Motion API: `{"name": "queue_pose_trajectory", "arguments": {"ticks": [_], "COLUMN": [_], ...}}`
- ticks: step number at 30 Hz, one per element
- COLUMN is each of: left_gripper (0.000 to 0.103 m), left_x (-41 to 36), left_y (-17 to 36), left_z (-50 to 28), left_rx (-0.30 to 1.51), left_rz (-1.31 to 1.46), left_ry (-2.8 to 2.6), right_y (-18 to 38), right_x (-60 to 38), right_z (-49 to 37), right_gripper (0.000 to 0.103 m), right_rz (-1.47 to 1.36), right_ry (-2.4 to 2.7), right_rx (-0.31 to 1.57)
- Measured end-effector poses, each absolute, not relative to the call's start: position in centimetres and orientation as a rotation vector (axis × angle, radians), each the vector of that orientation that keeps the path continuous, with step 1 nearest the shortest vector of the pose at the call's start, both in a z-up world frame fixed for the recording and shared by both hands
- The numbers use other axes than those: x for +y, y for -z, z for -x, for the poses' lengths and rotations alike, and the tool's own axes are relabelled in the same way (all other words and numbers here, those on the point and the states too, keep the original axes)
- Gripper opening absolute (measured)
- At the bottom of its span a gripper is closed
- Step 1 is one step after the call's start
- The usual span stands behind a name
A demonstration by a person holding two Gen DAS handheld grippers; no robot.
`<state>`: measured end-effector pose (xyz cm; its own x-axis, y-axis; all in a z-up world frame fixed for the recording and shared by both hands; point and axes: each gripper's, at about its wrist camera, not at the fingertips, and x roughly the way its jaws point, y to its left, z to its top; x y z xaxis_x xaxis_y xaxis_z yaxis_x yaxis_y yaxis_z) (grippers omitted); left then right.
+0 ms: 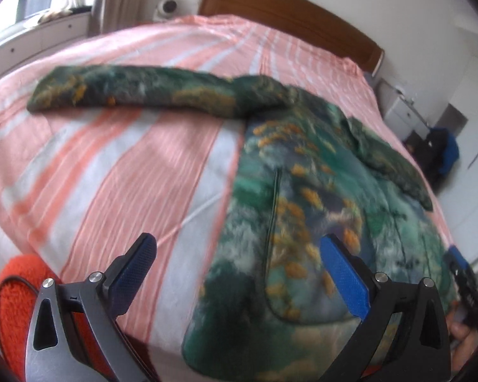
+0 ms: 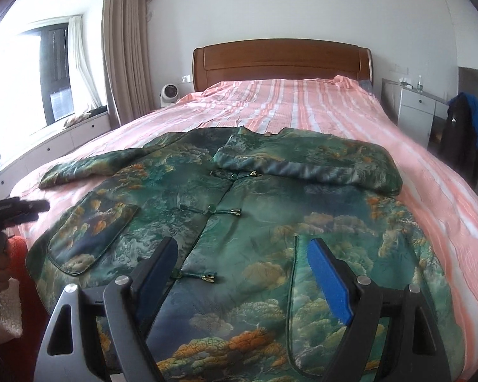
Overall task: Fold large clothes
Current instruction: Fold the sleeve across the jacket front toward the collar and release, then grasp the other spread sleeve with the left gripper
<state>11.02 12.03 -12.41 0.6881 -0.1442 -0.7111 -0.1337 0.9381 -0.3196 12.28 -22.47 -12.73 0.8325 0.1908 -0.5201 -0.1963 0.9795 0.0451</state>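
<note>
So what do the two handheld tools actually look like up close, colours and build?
Both match: the left tool and the right tool have dark grey metal linkage arms with cut-out slots and round silver pivot pins, ending in flat fingers faced with textured blue pads. No cables or sleeves show. Seen from the right wrist, the left tool's body is black with a pistol-style handle.

Glossy brocade jacket (image 2: 239, 197); ribbed cotton bedspread (image 2: 334, 108).

Each gripper wore dark grey metal arms with slotted teardrop cut-outs and round silver pivot screws. The left gripper (image 1: 239, 270) had fingers (image 1: 344, 277) faced with bright blue, dimpled pads; the right gripper (image 2: 243, 273) carried the same blue pads on black fingers (image 2: 329, 281). The person's sleeve (image 2: 25, 273) was fuzzy orange-red, with a white knitted cuff (image 2: 3, 312) below it.
</note>
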Motion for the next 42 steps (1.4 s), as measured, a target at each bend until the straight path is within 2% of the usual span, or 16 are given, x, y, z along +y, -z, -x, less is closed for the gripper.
{"name": "queue_pose_trajectory", "arguments": {"ticks": [9,21,24,25,26,27,28,29,32,42], "left_gripper": [0.102,0.102,0.099,0.092,0.074,0.064,0.033,0.017,0.011,0.01], "left_x": [12.1,13.0,12.9,12.8,12.7,12.5,12.4,12.3,12.2,11.7], "left_y": [12.8,15.2,16.1,16.2,16.2,16.2,16.2,16.2,15.8,15.3], "left_z": [-10.6,-10.2,-10.4,-10.4,-10.3,-10.2,-10.1,-10.0,-9.3,-8.5], "left_rx": [0.863,1.009,1.077,1.089,1.097,1.108,1.117,1.123,1.115,1.177], "left_rz": [0.346,0.401,0.399,0.395,0.393,0.393,0.398,0.401,0.407,0.353], "left_ry": [0.031,0.048,0.04,0.042,0.054,0.076,0.097,0.103,0.115,0.121], "right_y": [13.3,13.2,13.2,13.2,13.1,13.0,12.9,12.9,13.0,12.9], "right_x": [-22.0,-23.0,-22.9,-22.8,-22.7,-22.6,-22.5,-22.4,-22.2,-22.3], "right_z": [-12.3,-12.4,-12.4,-12.3,-12.2,-12.1,-12.0,-11.9,-12.1,-12.3], "right_gripper": [0.083,0.083,0.083,0.083,0.083,0.083,0.083,0.083,0.083,0.083], "right_rz": [0.025,-0.018,-0.015,-0.011,-0.005,0.003,0.01,0.015,0.018,0.02], "right_ry": [-0.234,-0.225,-0.226,-0.226,-0.226,-0.227,-0.228,-0.229,-0.237,-0.237], "right_rx": [0.563,0.562,0.568,0.564,0.559,0.552,0.547,0.542,0.548,0.535]}}
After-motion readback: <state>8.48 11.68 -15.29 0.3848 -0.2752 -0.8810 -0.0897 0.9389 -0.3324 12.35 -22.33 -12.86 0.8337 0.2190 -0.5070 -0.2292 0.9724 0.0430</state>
